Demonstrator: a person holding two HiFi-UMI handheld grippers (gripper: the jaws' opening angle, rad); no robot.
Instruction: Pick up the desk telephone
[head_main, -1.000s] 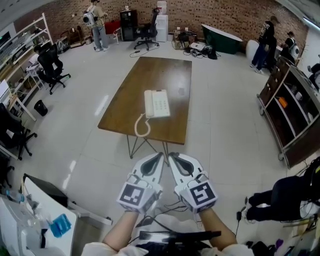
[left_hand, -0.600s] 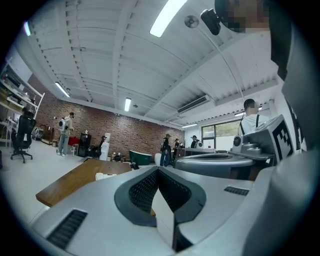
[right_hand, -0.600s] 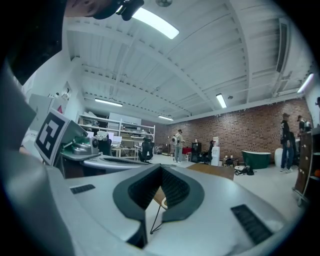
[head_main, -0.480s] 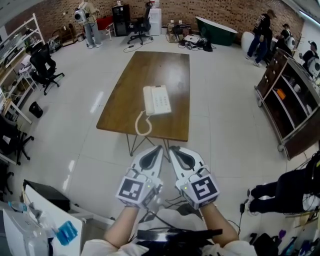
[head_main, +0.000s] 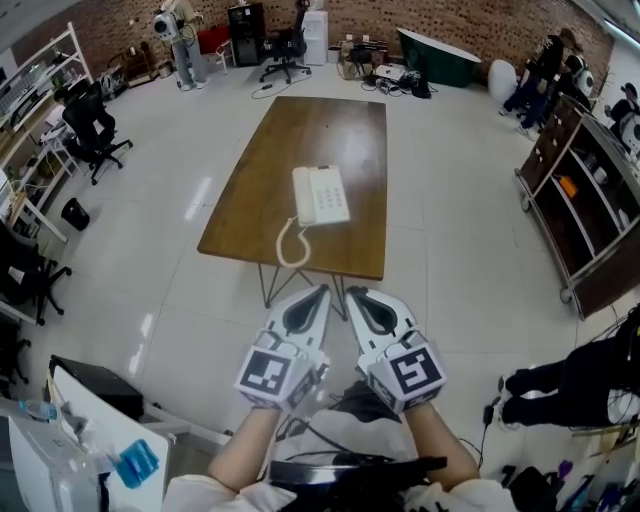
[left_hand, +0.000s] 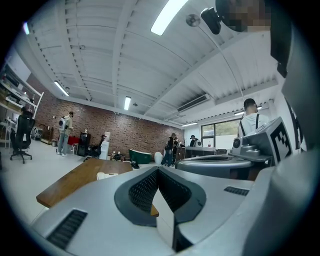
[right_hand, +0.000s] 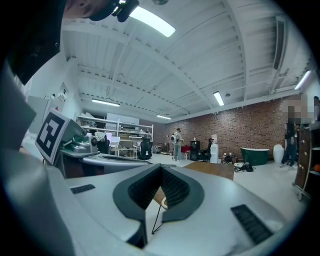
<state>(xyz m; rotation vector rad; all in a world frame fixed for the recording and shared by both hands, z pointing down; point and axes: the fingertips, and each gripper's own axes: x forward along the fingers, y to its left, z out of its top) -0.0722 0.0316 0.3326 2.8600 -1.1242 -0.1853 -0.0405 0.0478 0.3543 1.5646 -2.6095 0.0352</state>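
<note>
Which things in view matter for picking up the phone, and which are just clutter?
For the job:
desk telephone and its coiled cord
wooden table under it
left tongs and right tongs, both shut and empty

Lying about:
black office chair
shelf unit
green bathtub

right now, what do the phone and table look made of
Desk telephone: probably moulded plastic, off-white, smooth matt shell; its coiled cord looks like matching plastic. Table: brown wood or veneer top, semi-gloss, with pale light reflections; thin dark legs look like metal rod.
</note>
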